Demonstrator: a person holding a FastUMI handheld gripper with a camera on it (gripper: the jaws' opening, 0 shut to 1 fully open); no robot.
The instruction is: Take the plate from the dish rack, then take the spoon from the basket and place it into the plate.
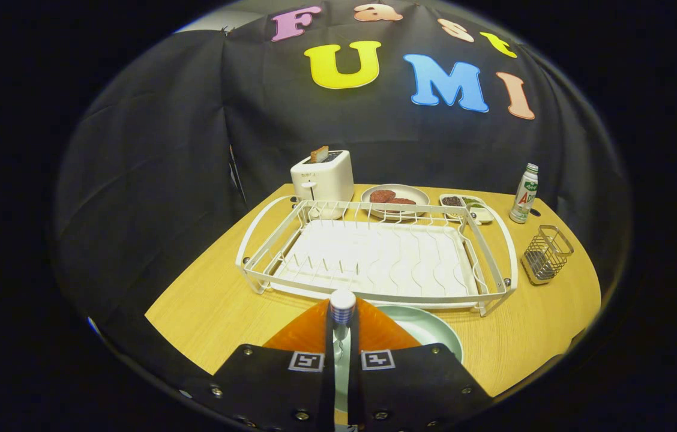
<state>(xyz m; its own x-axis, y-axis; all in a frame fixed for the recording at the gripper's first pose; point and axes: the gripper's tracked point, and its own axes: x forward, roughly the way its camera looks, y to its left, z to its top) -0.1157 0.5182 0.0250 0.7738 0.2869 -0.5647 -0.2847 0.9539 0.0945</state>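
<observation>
The fingers (pixel 342 336) are nearly closed, both pressing on the handle of the spoon (pixel 342 307), which stands upright between them with its striped, rounded end on top. Just behind and below the fingers lies the plate (pixel 428 327), flat on the counter (pixel 206 306), partly hidden by the fingers; its far rim sits just beside the near rail of the dish rack (pixel 374 255). The rack holds nothing on its white tray and fills the middle of the counter, leaving a broad strip of bare wood to its left up to the counter's edge. To its right stands the wire basket (pixel 545 253), close to the counter's rounded right edge and a little apart from the rack. Beyond the rack, near the back edge, stand a toaster (pixel 322 177) with a slice of bread in it, a dish (pixel 395 196) of dark patties, a small divided tray (pixel 466 205), and a bottle (pixel 524 194).
</observation>
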